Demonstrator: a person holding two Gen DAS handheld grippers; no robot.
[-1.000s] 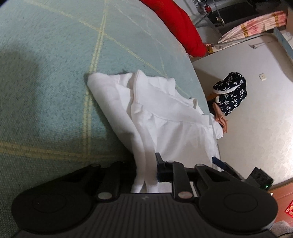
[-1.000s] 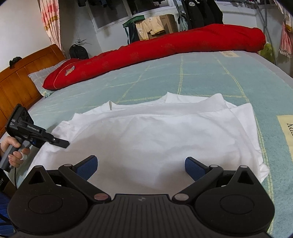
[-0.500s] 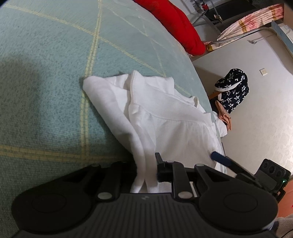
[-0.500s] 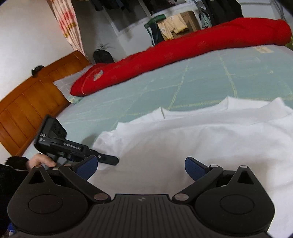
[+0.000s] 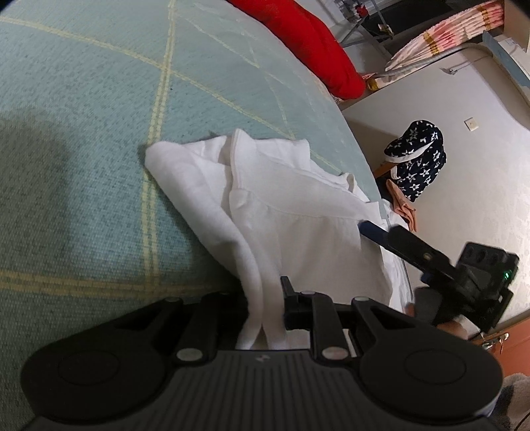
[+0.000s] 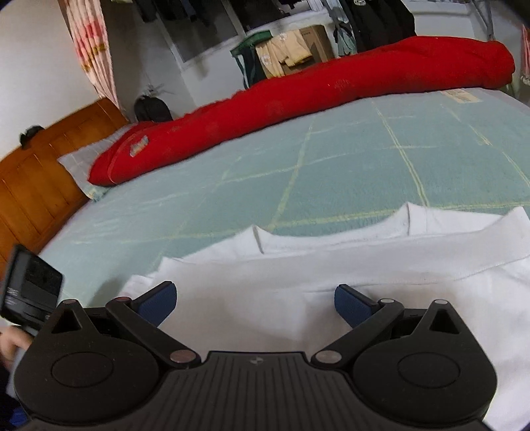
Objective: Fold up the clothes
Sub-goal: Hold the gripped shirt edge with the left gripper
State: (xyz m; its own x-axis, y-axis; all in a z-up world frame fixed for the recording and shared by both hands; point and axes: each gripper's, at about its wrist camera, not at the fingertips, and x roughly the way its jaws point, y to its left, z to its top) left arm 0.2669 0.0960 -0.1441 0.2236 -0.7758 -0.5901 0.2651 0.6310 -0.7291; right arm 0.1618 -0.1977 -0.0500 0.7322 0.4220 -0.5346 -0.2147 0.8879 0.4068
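Shirt [image 5: 291,212] hem hidden inside left tool [image 5: 265,308], blurred edges

A big bed [image 6: 331,172] with a green checked cover fills the room. A long red quilt [image 6: 298,89] lies across it at 12 o'clock. A brown wooden headboard [image 6: 36,172] stands at 9 o'clock. A pink curtain [image 6: 89,46] hangs at 11 o'clock by the white wall [image 6: 29,66]. Dark clothes [image 6: 374,23] hang at 1 o'clock
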